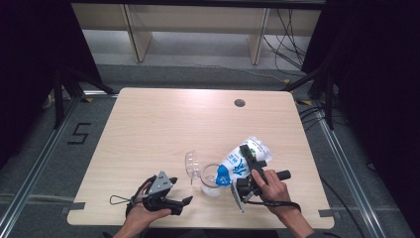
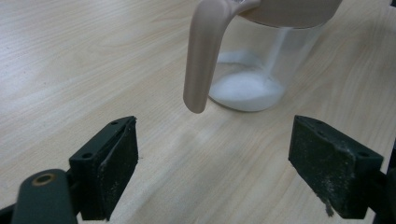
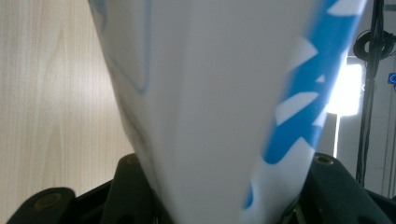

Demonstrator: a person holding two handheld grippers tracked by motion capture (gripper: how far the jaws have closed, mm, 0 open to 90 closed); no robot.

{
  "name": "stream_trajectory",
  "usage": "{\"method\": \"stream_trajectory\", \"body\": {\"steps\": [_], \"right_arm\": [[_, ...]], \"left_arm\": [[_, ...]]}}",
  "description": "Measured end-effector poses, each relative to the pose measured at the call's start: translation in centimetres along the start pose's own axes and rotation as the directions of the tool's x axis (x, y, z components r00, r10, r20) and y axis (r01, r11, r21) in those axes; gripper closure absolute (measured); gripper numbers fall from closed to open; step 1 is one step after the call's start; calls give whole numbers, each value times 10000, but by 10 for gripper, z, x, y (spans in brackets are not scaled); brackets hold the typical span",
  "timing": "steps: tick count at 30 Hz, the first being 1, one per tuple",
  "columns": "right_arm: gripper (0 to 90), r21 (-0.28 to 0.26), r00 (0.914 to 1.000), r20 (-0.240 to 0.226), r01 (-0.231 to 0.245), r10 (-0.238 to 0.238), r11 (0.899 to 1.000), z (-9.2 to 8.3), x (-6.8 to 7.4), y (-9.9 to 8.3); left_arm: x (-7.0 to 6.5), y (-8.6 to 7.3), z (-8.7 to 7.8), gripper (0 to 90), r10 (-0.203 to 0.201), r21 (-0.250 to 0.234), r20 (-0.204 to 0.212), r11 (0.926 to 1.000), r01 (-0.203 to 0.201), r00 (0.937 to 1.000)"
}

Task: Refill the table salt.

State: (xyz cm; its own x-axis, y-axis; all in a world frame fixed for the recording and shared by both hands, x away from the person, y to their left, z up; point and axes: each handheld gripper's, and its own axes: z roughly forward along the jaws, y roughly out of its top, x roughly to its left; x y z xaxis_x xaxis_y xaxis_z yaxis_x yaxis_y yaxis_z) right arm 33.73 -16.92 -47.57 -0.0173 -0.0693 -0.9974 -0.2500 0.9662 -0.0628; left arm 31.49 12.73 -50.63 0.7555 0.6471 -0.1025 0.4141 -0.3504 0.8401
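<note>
Bag [image 1: 241, 159], white w/ blue print, sits tilted in high view, low end over the clear jug [image 1: 211, 179] near the table's front edge, right of centre. Right gripper [image 1: 247, 171] pinches the bag at mid-body, hand behind it. Jug's flip lid [image 1: 192, 165] stands open on its left side. Left gripper [image 1: 181, 203] lies low on the table [image 1: 163, 124] just left of the jug, apart from it, jaws spread, nothing btwn them. Cable hole [image 1: 239, 103] at far right of tabletop; rest of surface bare wood.

Left gripper view: jaws wide apart over bare wood, pads [image 2: 119, 163] dusty. Jug [image 2: 261, 70] straight ahead, beige handle [image 2: 201, 56] hanging down toward the camera, a low heap of white powder [image 2: 246, 91] in the bottom.

Right gripper view: bag [image 3: 205, 102] blocks most of the frame, clamped btwn both jaws at the bottom. Wood grain at left, a bright lamp [image 3: 345, 88] and cables [image 3: 373, 51] at right.
</note>
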Motion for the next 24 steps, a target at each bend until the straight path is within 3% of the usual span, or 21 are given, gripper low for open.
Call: {"method": "stream_trajectory", "body": {"steps": [1,2,3,6,7,12,13,14,17,18,19,21,24], "right_arm": [[557,83,9999,-5,-154,154,9998,-1,1,0],[558,94,10000,-36,-17,18,10000,-1,1,0],[558,46,9989,-16,459,-459,9989,0,-3,1],[558,-147,9989,112,466,-464,9988,1,-2,0],[558,462,9993,-335,-137,153,9988,-3,1,1],[559,452,9994,-328,-121,136,9989,-3,0,1],[560,190,9998,9,-194,194,9996,-1,2,0],[560,97,9999,53,-159,159,9998,-1,2,0],[560,122,9998,49,-172,172,9998,-1,2,0],[560,467,9994,-311,-122,136,9988,-3,0,0],[560,467,9994,-311,-122,136,9988,-3,0,0],[560,-56,9996,128,250,-249,9997,0,-2,0],[560,41,10000,65,-53,53,10000,0,0,0]], "left_arm": [[0,0,0,155,10,29,4,10000,-10,10000],[0,0,0,155,-75,-50,6,10000,75,10000],[0,0,-1,155,-22,-8,-54,10000,22,10000],[0,0,-1,155,-13,-55,-8,10000,13,10000],[0,1,-1,155,-18,-25,-55,10000,18,10000],[0,0,-1,155,-7,-31,-51,10000,6,10000],[0,0,-1,155,-15,-26,-51,10000,14,10000],[0,0,-1,155,-14,-33,-53,10000,13,10000],[0,0,-1,156,-10,-23,-55,10000,10,10000],[0,0,-1,155,-6,-20,-61,10000,6,10000],[0,0,-1,156,-6,-20,-61,10000,6,10000],[-1,0,-1,155,10,-2,-60,10000,-10,10000],[-1,0,0,155,3,-76,-66,10000,-4,10000]]}}
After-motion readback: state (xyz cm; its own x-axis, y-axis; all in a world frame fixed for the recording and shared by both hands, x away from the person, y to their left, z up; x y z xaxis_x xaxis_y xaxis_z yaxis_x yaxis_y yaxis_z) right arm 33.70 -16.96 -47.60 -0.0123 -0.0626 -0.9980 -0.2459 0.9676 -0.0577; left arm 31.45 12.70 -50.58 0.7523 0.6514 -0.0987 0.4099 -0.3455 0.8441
